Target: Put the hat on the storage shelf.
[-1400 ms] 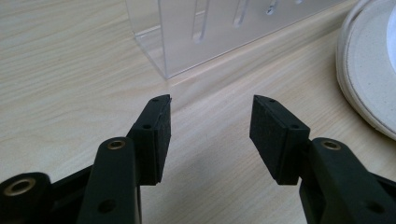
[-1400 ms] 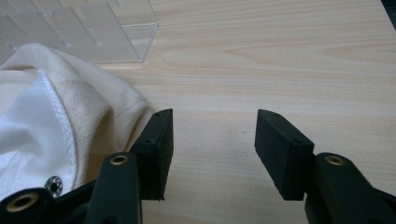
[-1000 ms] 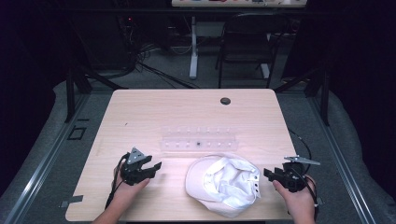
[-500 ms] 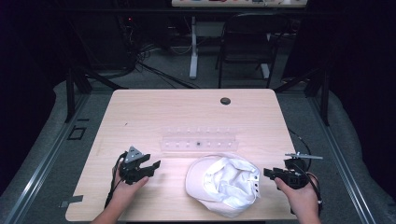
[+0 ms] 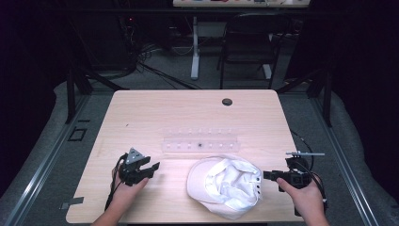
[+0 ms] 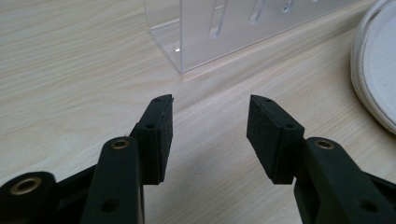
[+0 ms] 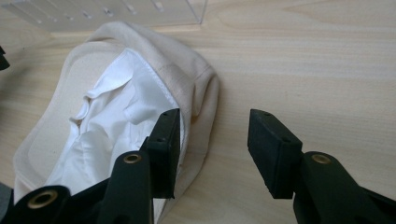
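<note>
A white cap lies upside down near the table's front edge, its pale lining showing. My left gripper rests on the table to the cap's left, open, nothing between its jaws; the cap's brim shows at the right of its view. My right gripper sits just right of the cap, open, one jaw over the cap's edge and the other over bare wood.
A clear acrylic rack with a row of slots stands just behind the cap and shows in both gripper views. A round cable hole marks the table's far side. A chair and a desk leg stand beyond the table.
My right gripper has dropped a little lower and nearer the cap's right edge. The left gripper and the cap have hardly moved.
</note>
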